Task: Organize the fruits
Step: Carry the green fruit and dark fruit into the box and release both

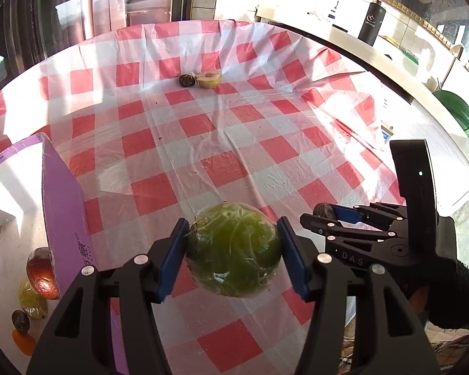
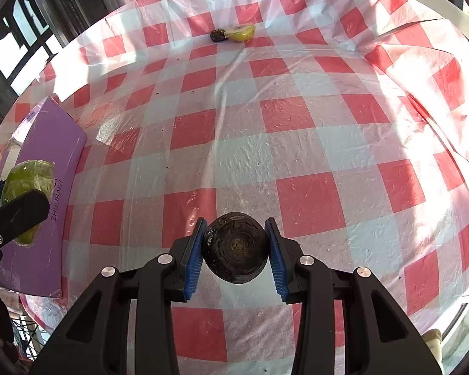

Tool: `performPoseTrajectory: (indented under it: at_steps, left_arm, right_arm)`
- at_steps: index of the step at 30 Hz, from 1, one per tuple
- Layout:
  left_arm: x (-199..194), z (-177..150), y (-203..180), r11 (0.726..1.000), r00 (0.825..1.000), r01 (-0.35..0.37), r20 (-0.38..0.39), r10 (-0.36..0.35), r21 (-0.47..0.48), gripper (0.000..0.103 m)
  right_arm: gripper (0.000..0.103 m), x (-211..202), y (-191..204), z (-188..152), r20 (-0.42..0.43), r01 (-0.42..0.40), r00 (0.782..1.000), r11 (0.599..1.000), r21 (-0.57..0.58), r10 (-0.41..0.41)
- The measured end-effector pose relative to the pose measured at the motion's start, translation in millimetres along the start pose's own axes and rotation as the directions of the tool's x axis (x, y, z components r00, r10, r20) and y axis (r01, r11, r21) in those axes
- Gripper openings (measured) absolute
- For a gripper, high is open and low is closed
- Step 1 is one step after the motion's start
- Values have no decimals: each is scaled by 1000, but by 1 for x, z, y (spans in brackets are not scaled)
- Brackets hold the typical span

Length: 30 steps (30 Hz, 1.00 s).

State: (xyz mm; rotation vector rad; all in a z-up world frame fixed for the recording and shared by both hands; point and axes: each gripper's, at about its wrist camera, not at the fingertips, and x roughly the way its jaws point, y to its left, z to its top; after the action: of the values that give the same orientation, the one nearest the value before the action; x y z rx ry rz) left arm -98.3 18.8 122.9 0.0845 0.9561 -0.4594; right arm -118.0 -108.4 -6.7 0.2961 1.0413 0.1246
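L gripper [image 1: 233, 257] is clamped on a green plastic-wrapped fruit [image 1: 234, 253], blue pads [image 1: 172, 262] pressing both sides, fruit held clear above the red/white checked tablecloth [image 1: 184, 143]. R gripper [image 2: 236, 253] is closed tight on a small dark wrinkled fruit [image 2: 236, 248], pads touching each side, also off the cloth. In the L view the R gripper shows at right w/ the dark fruit at its tips.

Purple box [image 1: 64, 218] sits at the table's left edge; inside: a red-brown fruit [image 1: 40, 268], a yellow wrapped one [image 1: 31, 301], a small dark one [image 1: 20, 322] & sth orange [image 1: 23, 342].

Far side of table: another dark fruit [image 2: 218, 35] touching a yellow halved fruit [image 2: 242, 32], cut face up. Black bottle [image 1: 372, 23] on a counter beyond the table.
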Motion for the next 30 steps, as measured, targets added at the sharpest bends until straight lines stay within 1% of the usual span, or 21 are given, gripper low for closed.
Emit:
performPoseTrajectory:
  at_steps: [4,8,14,17,19,21,24,25,27,30]
  left_arm:
    - [-16,2,17,1000,999,-19,36,19,-14,57]
    - [-34,1,35,999,996,-51,68,51,-13,57]
    - [-58,-7,74,992,988,-117,97,121,-52,57]
    - [-71,-17,100,983,981,-161,95,169,-93,58]
    - [-78,-26,119,972,975,-197,82,208,-124,58]
    - [-84,-38,139,957,967,-237,59,250,-165,58]
    - [-91,-53,171,925,948,-306,17,318,-228,58]
    - [-92,-57,184,910,940,-331,-4,341,-248,58]
    - [-93,-65,207,886,931,-359,-46,362,-293,58]
    - [-93,-76,235,852,917,-396,-102,385,-343,58]
  right_arm:
    - [38,-8,19,0,25,-11,1000,1000,-11,12]
    - [38,-16,47,4,55,-45,997,998,-42,47]
    - [38,-29,104,16,99,-125,985,983,-131,139]
    - [38,-36,136,22,111,-169,975,965,-199,193]
    - [38,-40,159,26,111,-206,964,946,-251,240]
    - [38,-45,183,28,103,-245,952,918,-311,288]
    - [38,-50,226,24,68,-298,931,852,-430,359]
    - [38,-51,241,20,49,-313,924,823,-474,380]
    - [38,-49,266,11,4,-333,915,762,-555,403]
    - [38,-42,299,-8,-78,-347,912,660,-667,402]
